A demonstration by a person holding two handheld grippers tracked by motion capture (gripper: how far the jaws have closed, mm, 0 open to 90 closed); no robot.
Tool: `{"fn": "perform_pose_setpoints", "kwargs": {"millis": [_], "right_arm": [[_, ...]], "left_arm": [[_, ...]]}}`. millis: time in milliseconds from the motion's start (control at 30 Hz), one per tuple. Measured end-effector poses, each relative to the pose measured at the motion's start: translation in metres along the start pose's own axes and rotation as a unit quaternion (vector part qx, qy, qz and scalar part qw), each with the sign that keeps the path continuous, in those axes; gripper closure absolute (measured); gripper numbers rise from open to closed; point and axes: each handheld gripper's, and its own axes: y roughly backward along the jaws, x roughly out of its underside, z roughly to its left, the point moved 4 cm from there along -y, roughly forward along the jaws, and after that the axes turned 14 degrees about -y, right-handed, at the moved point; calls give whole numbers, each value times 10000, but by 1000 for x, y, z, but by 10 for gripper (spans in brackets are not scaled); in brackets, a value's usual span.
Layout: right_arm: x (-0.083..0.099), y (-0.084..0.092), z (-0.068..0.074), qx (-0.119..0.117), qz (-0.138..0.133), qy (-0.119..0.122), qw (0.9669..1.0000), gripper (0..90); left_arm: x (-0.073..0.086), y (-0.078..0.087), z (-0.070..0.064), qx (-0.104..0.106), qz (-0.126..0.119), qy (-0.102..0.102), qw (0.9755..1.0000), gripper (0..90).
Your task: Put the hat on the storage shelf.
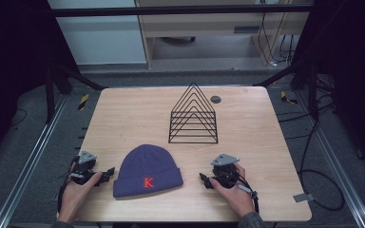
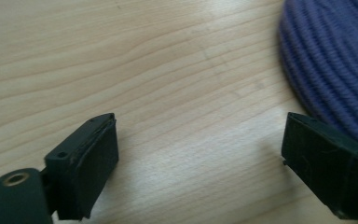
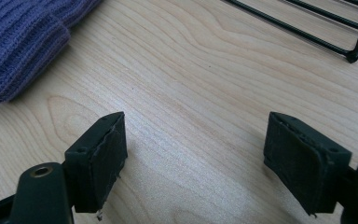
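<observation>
Beanie (image 1: 148, 172) lies flat between left hand-held gripper (image 1: 107, 176) and right hand-held gripper (image 1: 204, 180); both gape wide, empty.

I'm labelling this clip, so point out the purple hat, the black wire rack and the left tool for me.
purple hat (image 1: 147, 164), high view, on the knit crown above the red K.
black wire rack (image 1: 193, 124), high view, on its stacked triangular wires.
left tool (image 1: 108, 174), high view, midway between its tips, beside the hat's cuff.

Wooden table (image 1: 123, 118) bears beanie (image 1: 148, 171), wire rack (image 1: 193, 116)
</observation>
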Motion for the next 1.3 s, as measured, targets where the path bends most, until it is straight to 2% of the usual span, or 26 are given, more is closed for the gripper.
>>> {"fn": "perform_pose_setpoints", "kwargs": {"millis": [33,67,167,233,267,300,433,533,600,633,733,800,833,900,933,1033,1100,1133,1300], "right_arm": [[0,0,0,-2,0,3,10000,216],[0,0,0,-2,0,3,10000,216],[0,0,0,-22,-10,17,10000,224],[0,0,0,-28,-11,15,10000,228],[0,0,0,-28,-11,15,10000,228],[0,1,1,-42,-9,20,10000,230],[1,1,1,-57,-16,62,10000,239],[2,2,2,-68,-19,68,10000,244],[2,2,2,-58,-19,69,10000,245],[2,2,2,-53,-18,66,10000,245],[2,2,2,-47,-20,48,10000,245],[2,2,2,-50,-22,47,10000,245],[2,2,2,-52,-20,46,10000,245],[2,2,2,-54,-21,46,10000,245],[2,2,2,-55,-20,46,10000,245],[2,2,2,-56,-21,46,10000,245],[2,2,2,-56,-21,46,10000,245],[2,2,2,-56,-21,46,10000,245],[2,2,2,-58,-21,55,10000,245]], "left_arm": [[-3,1,0,122,3,24,9999,130],[-3,1,0,122,3,24,9999,146],[-22,7,0,372,-125,-50,9992,148],[-32,9,-1,439,-182,-116,9988,148],[-32,9,-1,439,-182,-116,9988,148],[-44,9,-2,487,-227,-188,9984,148],[-66,6,-5,602,-207,-279,9976,166],[-83,2,-13,688,-100,-453,9966,194],[-87,0,-15,718,-44,-502,9961,194],[-97,-5,-22,773,64,-605,9951,195],[-106,-17,-31,774,237,-712,9942,197],[-107,-20,-32,761,282,-744,9939,195],[-108,-29,-33,793,428,-792,9928,196],[-108,-37,-33,886,493,-761,9919,211],[-108,-41,-32,916,505,-724,9919,230],[-109,-48,-35,955,668,-874,9893,301],[-109,-49,-36,942,663,-880,9894,344],[-108,-52,-37,935,770,-935,9882,378],[-102,-55,-35,964,915,-896,9871,471]]}}
